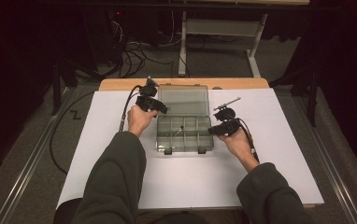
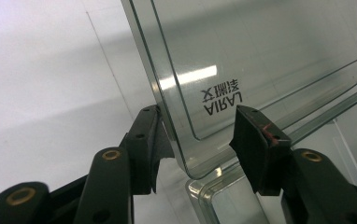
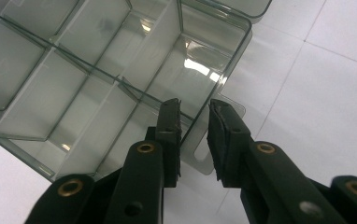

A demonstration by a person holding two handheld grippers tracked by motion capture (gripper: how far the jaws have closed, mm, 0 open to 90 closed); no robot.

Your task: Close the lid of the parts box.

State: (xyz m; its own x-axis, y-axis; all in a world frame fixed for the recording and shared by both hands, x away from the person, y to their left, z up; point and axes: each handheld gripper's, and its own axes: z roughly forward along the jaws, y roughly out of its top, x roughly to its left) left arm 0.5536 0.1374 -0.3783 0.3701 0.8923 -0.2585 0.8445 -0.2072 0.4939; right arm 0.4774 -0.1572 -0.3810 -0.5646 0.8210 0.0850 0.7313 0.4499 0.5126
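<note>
1. We see the clear compartment box (image 1: 184, 133) lying open in the middle of the white bench (image 1: 120, 186), its lid (image 2: 260, 56) folded back toward the far edge.
2. Our left tongs (image 2: 197, 140) straddle the lid's near corner, one on each side, with a gap at the right one, so they are released. Clamping that thin panel off-centre could flex it or let it slip out.
3. Our right tongs (image 3: 194, 135) stand apart over the box's side wall by a latch tab (image 3: 214, 144), not yet gripping. If the lid swings while the base is unheld, we judge the light box may slide or tip.
4. A small metal part (image 1: 178, 131) lies in one compartment and could jump out.
</note>
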